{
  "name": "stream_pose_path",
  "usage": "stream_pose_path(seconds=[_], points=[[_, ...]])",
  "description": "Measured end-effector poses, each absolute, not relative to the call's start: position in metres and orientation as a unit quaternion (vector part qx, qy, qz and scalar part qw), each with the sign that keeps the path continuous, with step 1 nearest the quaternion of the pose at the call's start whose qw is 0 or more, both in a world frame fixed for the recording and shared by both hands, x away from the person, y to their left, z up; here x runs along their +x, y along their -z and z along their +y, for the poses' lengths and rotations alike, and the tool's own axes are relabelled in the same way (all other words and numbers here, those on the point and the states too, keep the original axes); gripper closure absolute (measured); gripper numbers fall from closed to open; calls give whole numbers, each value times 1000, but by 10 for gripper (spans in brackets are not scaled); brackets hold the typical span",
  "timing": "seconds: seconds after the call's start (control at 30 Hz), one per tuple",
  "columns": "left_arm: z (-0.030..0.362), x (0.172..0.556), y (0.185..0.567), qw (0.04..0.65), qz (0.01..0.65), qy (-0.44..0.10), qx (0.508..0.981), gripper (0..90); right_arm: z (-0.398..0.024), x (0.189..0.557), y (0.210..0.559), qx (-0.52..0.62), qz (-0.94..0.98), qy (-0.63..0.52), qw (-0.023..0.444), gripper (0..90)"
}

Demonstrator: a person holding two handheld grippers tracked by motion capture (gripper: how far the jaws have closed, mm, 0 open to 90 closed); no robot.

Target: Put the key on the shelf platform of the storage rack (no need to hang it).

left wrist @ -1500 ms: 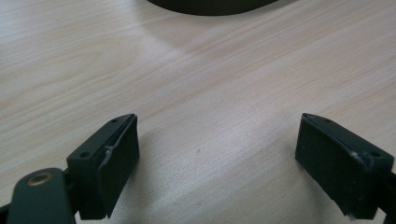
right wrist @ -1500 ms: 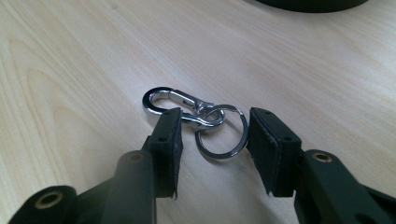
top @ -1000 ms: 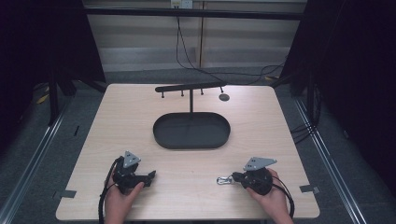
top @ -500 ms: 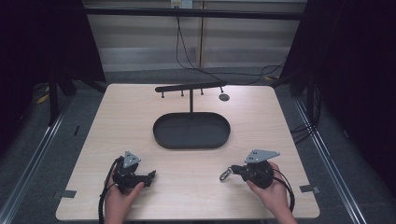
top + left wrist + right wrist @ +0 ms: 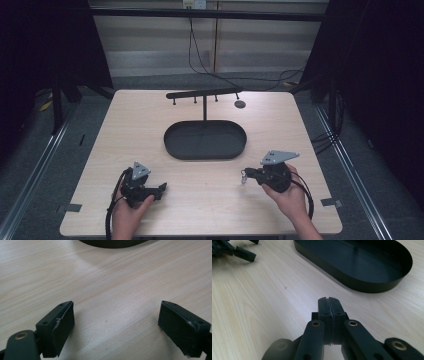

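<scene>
Looking from the high view: we see a wooden table (image 5: 210,205) with a black oval tray (image 5: 172,147) in its middle and a black stand (image 5: 204,93) with small hooks behind it.
Left gripper, high view: the left gripper (image 5: 162,187) is low at the near left of the table, well apart from the tray.
Right gripper, high view: the right gripper (image 5: 245,173) is at the near right, near the tray's right end. A small bright thing (image 5: 243,176) sits at its tip. We cannot tell what it is, or whether it is pinched.
Left gripper view: the left gripper (image 5: 116,307) has its jaws spread wide over bare table (image 5: 112,277), with nothing between the pads (image 5: 66,322). The tray's edge (image 5: 112,243) is at the top.
Right gripper view: the right gripper (image 5: 329,302) has its jaws pressed together and we see nothing between them. The tray (image 5: 362,285) lies just ahead, and the left gripper (image 5: 255,250) is far off.
</scene>
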State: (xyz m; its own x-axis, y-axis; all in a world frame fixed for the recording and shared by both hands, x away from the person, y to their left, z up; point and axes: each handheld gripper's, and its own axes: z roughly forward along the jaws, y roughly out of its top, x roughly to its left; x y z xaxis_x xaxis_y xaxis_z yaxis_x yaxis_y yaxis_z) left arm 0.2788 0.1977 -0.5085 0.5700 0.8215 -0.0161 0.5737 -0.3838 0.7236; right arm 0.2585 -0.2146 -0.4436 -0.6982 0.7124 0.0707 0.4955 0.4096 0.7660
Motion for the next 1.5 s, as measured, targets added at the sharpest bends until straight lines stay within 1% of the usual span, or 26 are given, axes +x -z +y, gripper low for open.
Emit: stream_pose_path(seconds=[0.37,1.5], points=[[198,279,509,352,429,-176,813,134,-206,272,434,367,824,-412,128,898],[198,279,509,353,429,-176,813,134,-180,305,408,360,819,-423,141,898]])
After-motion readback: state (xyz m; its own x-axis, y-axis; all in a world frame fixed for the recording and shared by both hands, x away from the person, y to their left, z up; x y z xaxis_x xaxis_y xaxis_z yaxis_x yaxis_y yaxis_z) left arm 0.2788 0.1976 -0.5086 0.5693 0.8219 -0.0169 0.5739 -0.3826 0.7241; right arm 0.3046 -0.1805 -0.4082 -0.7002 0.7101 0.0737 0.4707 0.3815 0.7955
